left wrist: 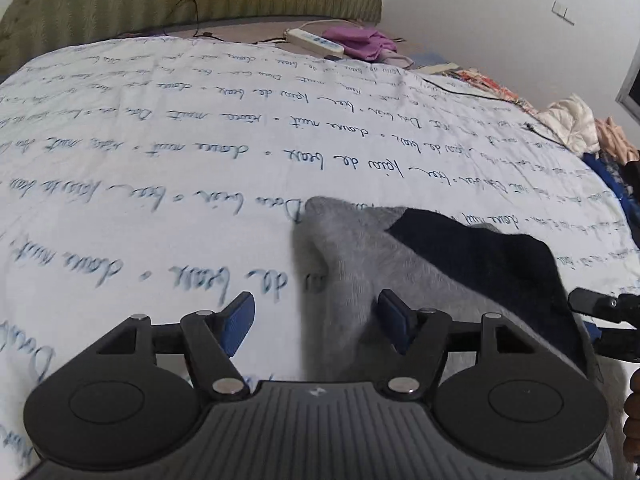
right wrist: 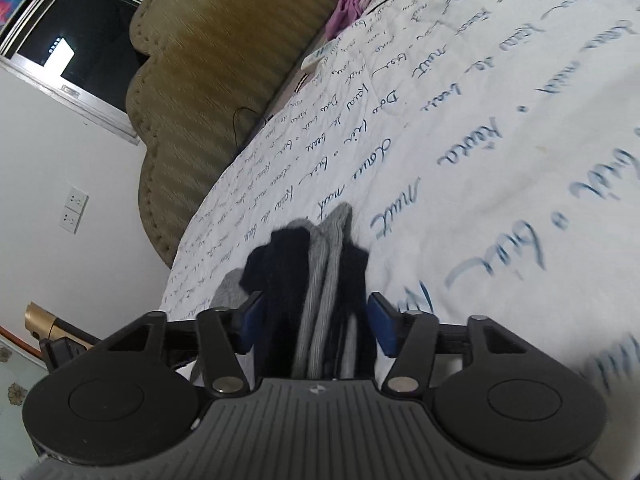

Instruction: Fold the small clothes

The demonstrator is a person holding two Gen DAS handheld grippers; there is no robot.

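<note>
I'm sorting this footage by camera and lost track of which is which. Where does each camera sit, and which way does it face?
Left wrist: sits on the left gripper, looking down across the bedspread at the grey and dark sock; its two fingers show, plus the right gripper at the edge.
Right wrist: sits on the right gripper, tilted, facing the headboard; the sock lies between its fingers.
Shared: sock, bedspread, headboard, purple cloth.

sock [left wrist: 360, 256]: near end hidden behind left gripper [left wrist: 316, 322] body | right gripper [left wrist: 600, 308]: cut off by right edge in left wrist view | bedsheet [right wrist: 500, 160]: nearest script motion-blurred, unreadable | clothes pile [left wrist: 576, 128]: garments too small to distinguish | gold object [right wrist: 40, 316]: cut by left edge, unidentifiable
</note>
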